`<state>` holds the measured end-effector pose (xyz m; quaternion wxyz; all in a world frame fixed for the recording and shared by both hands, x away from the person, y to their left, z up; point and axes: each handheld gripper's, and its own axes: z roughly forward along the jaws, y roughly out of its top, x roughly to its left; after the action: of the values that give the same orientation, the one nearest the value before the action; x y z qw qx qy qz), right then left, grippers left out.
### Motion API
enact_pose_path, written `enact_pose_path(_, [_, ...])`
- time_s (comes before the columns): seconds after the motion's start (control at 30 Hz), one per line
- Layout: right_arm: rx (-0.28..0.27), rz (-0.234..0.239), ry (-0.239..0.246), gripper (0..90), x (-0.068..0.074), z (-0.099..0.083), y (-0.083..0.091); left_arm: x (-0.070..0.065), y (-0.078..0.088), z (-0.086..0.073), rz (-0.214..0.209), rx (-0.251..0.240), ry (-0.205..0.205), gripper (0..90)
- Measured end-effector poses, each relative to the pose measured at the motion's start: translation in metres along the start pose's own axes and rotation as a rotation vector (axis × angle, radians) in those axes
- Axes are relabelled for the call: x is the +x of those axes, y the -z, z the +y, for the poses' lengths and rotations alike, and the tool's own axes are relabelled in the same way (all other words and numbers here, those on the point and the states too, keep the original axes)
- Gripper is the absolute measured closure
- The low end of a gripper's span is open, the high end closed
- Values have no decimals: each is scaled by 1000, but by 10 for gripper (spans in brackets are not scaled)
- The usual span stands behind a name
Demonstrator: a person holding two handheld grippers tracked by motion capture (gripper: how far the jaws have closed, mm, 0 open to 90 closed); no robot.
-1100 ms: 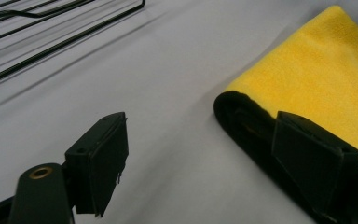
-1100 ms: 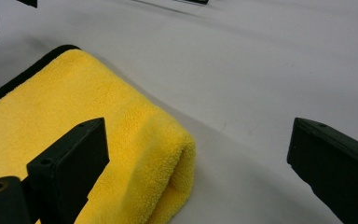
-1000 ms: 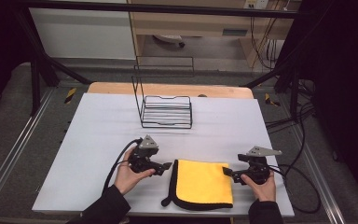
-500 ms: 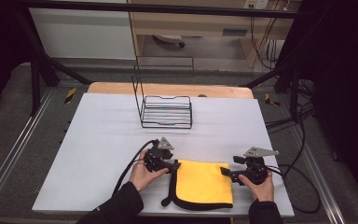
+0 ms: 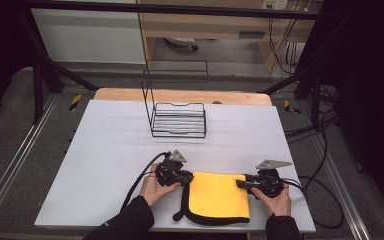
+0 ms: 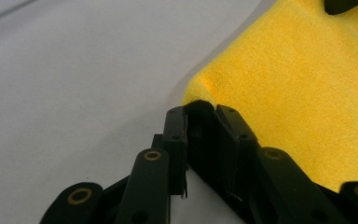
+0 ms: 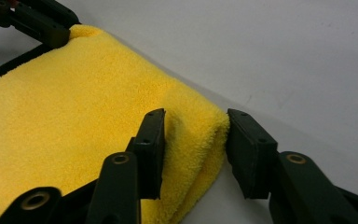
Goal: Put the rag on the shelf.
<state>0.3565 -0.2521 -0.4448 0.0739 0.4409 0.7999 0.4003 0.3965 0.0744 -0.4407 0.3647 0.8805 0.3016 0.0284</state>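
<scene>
The folded yellow terry cloth with a black edge (image 5: pixel 219 196) lies flat at the near edge of the white table (image 5: pixel 105 150), right between my two hands. My left gripper (image 5: pixel 184 176) sits at its far left corner and my right gripper (image 5: pixel 241 183) at its far right corner, so the far edge of the cloth runs straight from one claw to the other; each hand has its own corner, neither nearer than the other.

In the left gripper view my jaws have just been closing and now clench the black-edged corner (image 6: pixel 200 105), the cloth bunched between the pads. In the right gripper view the jaws have also been closing: the inner pad presses into the pile at the corner fold (image 7: pixel 200 135), but the outer pad seems to stand a hair off it, so I judge that grip not yet made, though the angle is poor.

The high view adds what the claw cameras miss: a black wire rack (image 5: pixel 178 119) stands well apart, farther back on the table.
</scene>
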Motion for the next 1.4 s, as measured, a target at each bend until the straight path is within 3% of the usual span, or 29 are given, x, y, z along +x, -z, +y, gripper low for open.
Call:
enact_pose_path(0.2, [20,17,-28,745,1,1,-2,-5,2,2,21,7,-21,801])
enact_pose_path(0.3, [20,21,-38,779,2,4,-2,-5,7,1,20,-4,-9,815])
enact_pose_path(0.53, [-11,-5,14,792,15,24,-8,-8,28,-10,61,-23,-9,817])
enact_pose_path(0.67, [-45,-7,42,793,25,39,-16,-5,42,-18,97,-43,19,816])
enact_pose_path(0.83, [-61,-10,87,795,36,59,-36,-1,60,-29,149,-64,42,816])
enact_pose_path(1.0, [-70,-9,118,796,45,76,-61,5,71,-40,177,-73,64,813])
enact_pose_path(1.03, [-67,-5,122,796,48,79,-68,7,74,-46,179,-70,84,812])
enact_pose_path(1.27, [-40,-8,193,795,60,95,-98,5,78,-62,210,-67,108,808])
enact_pose_path(1.4, [-23,-19,191,782,60,97,-107,7,75,-65,213,-67,119,785])
